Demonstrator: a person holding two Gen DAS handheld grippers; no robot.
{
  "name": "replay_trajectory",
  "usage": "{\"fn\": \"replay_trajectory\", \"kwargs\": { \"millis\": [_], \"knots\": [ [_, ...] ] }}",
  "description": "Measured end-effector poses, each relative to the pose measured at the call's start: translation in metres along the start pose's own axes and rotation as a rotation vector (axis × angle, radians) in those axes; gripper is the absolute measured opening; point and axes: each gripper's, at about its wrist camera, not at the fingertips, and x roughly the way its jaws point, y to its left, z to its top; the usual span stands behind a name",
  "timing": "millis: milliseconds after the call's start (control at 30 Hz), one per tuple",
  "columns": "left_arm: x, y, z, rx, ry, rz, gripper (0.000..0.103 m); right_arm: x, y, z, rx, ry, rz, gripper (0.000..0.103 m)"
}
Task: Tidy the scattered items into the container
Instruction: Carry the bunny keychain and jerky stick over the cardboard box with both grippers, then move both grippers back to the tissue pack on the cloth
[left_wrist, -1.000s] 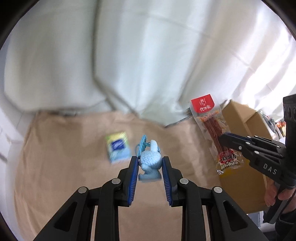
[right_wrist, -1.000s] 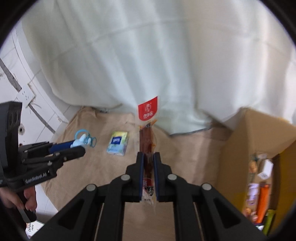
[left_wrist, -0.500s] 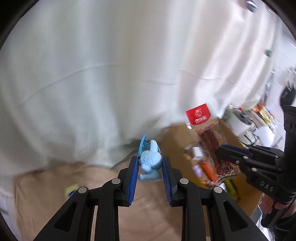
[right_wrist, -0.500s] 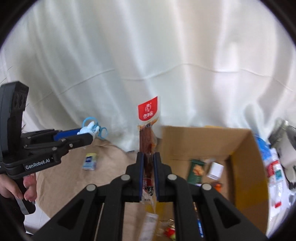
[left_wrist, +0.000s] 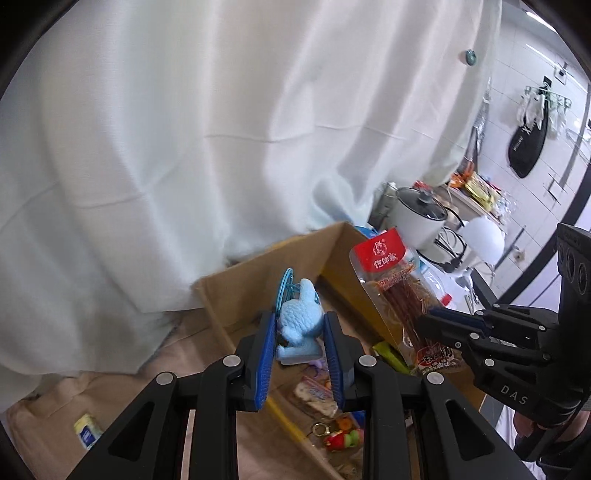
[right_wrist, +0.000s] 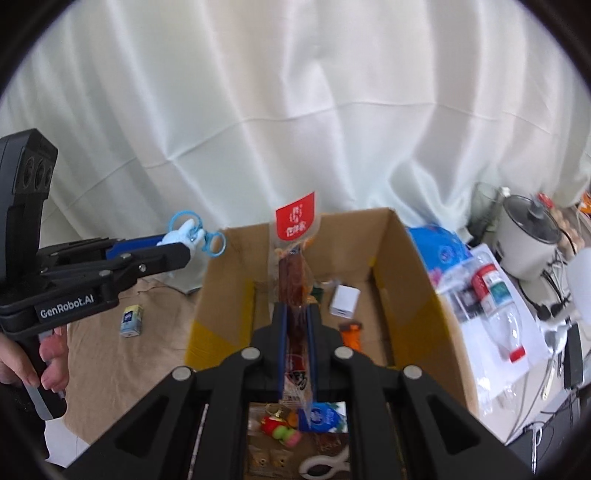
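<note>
My left gripper (left_wrist: 300, 325) is shut on a light blue plush toy (left_wrist: 298, 320) with a blue ring, held above the near-left corner of the open cardboard box (left_wrist: 258, 273). From the right wrist view the same left gripper (right_wrist: 181, 248) hangs left of the box (right_wrist: 406, 258), toy (right_wrist: 181, 232) in its tips. My right gripper (right_wrist: 295, 317) is shut on a long clear snack packet with a red top (right_wrist: 295, 221), upright over the box; the packet (left_wrist: 391, 288) also shows in the left view. A small tissue pack (right_wrist: 131, 319) lies on the tan cloth.
The box holds several small items, among them a white cube (right_wrist: 345, 301) and an orange piece (right_wrist: 351, 334). Right of the box lie a plastic bottle (right_wrist: 495, 306) and a white rice cooker (right_wrist: 528, 236). A white curtain hangs behind. A hand (right_wrist: 51, 365) grips the left handle.
Both grippers have swung right from over the tan cloth to above the cardboard box, each keeping its item. The tissue pack now lies behind at lower left.
</note>
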Motion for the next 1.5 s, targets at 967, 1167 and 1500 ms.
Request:
{"fn": "replay_trajectory", "kwargs": {
  "millis": [967, 1167, 1500],
  "knots": [
    [0.062, -0.026, -0.009, -0.013, 0.072, 0.000, 0.103, -0.002, -0.029, -0.020, 0.038, 0.032, -0.143, 0.087],
    [0.036, 0.004, -0.021, -0.081, 0.052, 0.045, 0.103, 0.001, -0.005, -0.012, 0.004, 0.023, -0.112, 0.088],
    [-0.026, 0.090, -0.066, -0.214, 0.045, 0.211, 0.103, 0.026, 0.103, 0.010, -0.166, 0.030, 0.028, 0.090]
  ]
}}
